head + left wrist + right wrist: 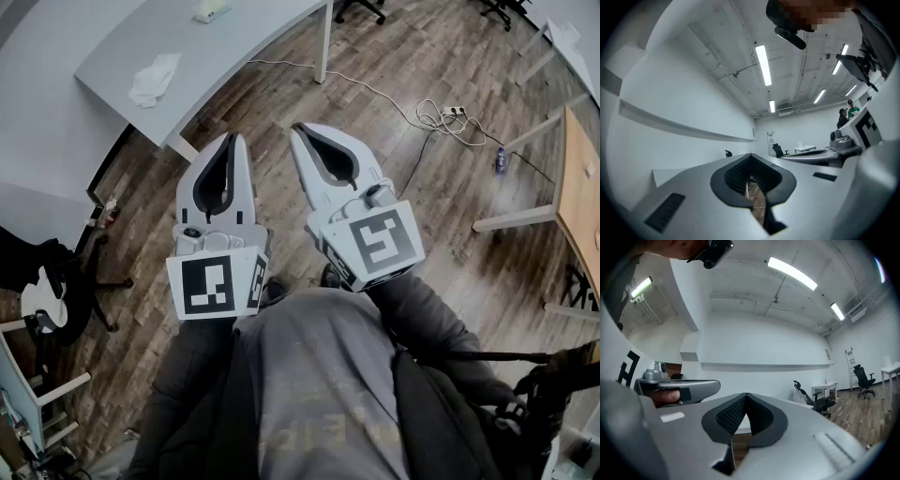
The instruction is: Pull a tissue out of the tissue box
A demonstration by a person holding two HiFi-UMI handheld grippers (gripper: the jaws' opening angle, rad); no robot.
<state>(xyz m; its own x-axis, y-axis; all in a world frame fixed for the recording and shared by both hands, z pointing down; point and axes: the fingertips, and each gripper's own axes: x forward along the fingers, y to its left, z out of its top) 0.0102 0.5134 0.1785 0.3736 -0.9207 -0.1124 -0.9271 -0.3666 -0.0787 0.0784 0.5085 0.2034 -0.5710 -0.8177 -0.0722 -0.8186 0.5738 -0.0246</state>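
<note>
Jaws closed on nothing — left gripper (232, 139), right gripper (299, 129).

The tissue box (211, 9) is sitting at the far end of the grey table (253, 42), small and pale, too distant to show detail. A white tissue (155, 80) is lying crumpled and loose on the same tabletop, well apart from the box, nearer the table's left edge.
</note>
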